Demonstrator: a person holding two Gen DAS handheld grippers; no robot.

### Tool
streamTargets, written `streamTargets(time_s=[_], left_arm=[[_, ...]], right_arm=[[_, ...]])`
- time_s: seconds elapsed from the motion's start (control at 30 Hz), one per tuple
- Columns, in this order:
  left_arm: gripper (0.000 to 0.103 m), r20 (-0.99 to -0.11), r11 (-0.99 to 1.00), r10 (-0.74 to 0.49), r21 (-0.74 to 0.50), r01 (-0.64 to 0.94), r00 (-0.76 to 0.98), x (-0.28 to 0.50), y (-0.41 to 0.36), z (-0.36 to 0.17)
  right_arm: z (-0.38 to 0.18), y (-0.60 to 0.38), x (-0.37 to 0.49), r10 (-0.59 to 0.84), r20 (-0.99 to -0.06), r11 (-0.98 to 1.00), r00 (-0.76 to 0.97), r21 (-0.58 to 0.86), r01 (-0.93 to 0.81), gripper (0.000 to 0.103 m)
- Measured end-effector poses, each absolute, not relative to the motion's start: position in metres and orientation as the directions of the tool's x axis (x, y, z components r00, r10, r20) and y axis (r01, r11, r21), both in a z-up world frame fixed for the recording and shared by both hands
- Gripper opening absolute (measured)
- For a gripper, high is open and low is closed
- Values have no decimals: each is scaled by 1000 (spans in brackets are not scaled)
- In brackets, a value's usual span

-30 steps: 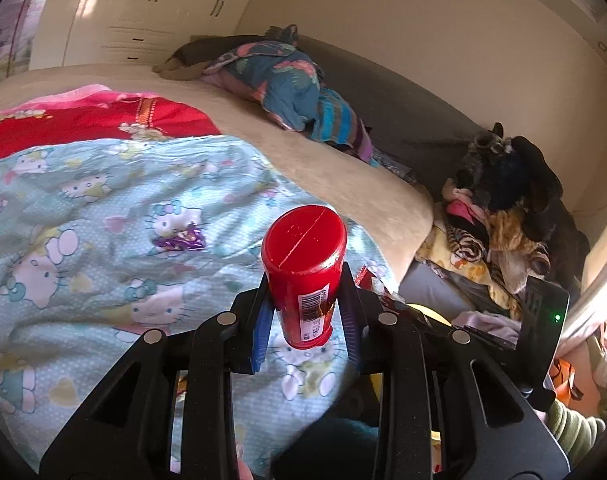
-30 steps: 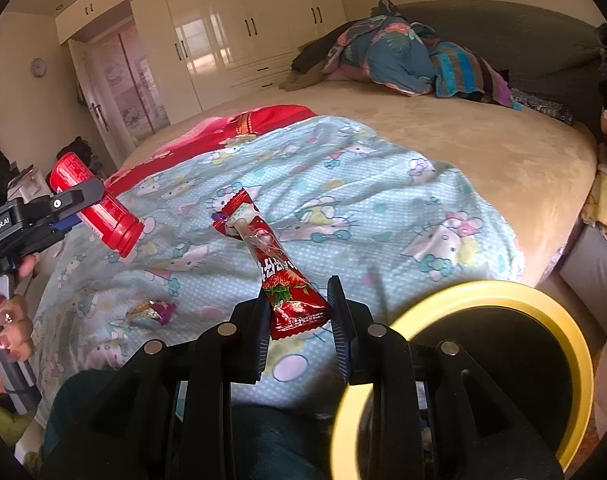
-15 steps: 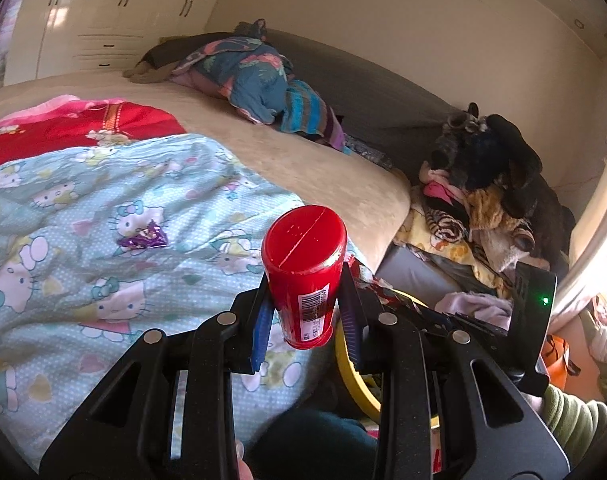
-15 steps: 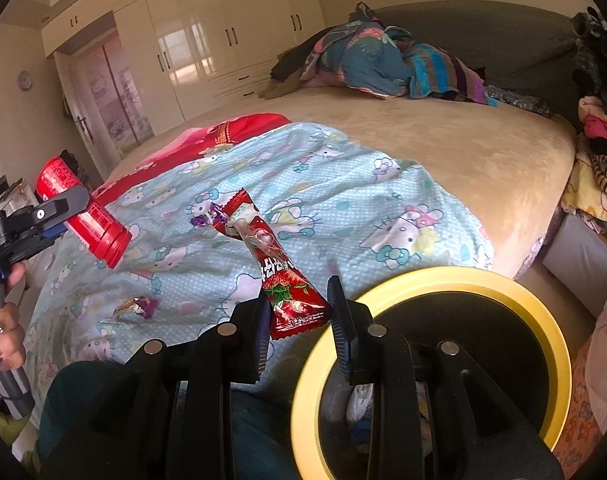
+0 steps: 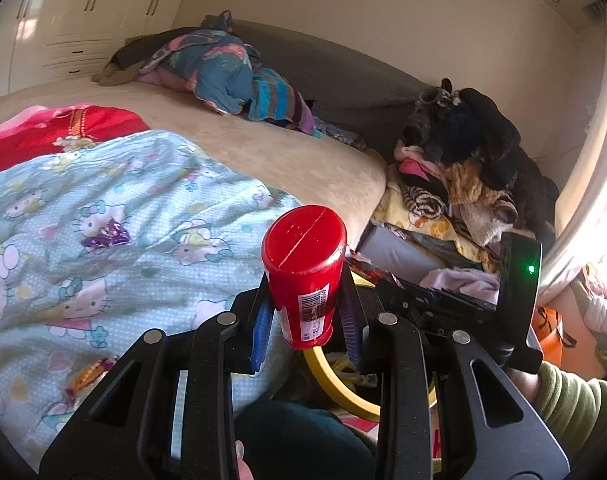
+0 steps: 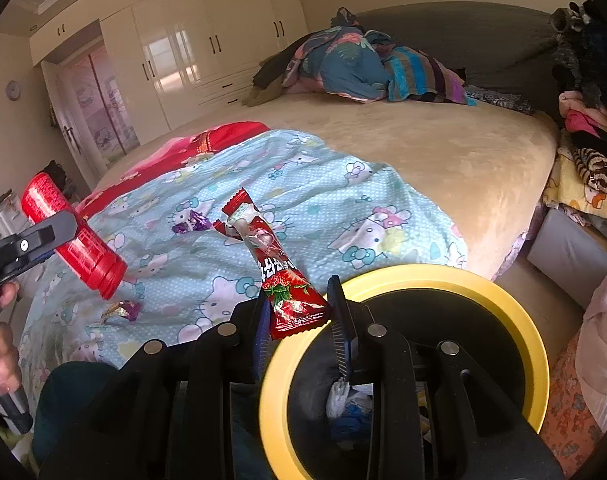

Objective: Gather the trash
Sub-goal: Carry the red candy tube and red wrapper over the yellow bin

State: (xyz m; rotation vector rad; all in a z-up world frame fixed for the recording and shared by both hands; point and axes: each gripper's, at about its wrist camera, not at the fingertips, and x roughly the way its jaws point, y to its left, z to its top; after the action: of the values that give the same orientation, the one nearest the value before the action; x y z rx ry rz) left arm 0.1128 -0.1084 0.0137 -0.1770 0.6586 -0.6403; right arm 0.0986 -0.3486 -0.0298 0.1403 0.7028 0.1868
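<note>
While my own black jaw frames fill the bottom of both views, much of what lies under them stays hidden from me. My left gripper [image 5: 306, 316] has its jaws closed on a red canister [image 5: 305, 270], cap end pointing away from the camera and barcode label facing me; its lower end is cut off behind the frame. My right gripper [image 6: 299, 312] has its jaws pinched on the bottom corner of a red snack wrapper [image 6: 277, 268], which stands up and leans left, its torn top hanging over the blanket.

Just beside the right jaws sits the yellow-rimmed trash bin [image 6: 443, 272], at the foot corner of the bed [image 6: 443, 148]; the wrapper's lower end overlaps its near-left rim. I can only partly read the bin's dark inside: some white and blue scraps, blurred. From the left wrist view only an arc of the yellow rim shows beneath the canister.

On the cat-print blanket [image 6: 303, 184] a purple candy wrapper [image 6: 191, 222] lies mid-bed, and another foil wrapper [image 6: 121, 310] lies toward the near edge, both well apart from the jaws. Beyond the blanket the beige bed surface is open up to the bundled clothes [image 6: 355, 66] at the far side. Right of the bed edge a clothes pile [image 5: 459, 168] crowds the gap.
</note>
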Motion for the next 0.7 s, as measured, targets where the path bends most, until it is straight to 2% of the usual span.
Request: streamTargets(time_s=[0.7], left_arm=[[24,-555,737,-654,-317,597,514,96,-168,-2]], right_arm=[[-48,-398,85,131,-658,984,742,175,-18,26]])
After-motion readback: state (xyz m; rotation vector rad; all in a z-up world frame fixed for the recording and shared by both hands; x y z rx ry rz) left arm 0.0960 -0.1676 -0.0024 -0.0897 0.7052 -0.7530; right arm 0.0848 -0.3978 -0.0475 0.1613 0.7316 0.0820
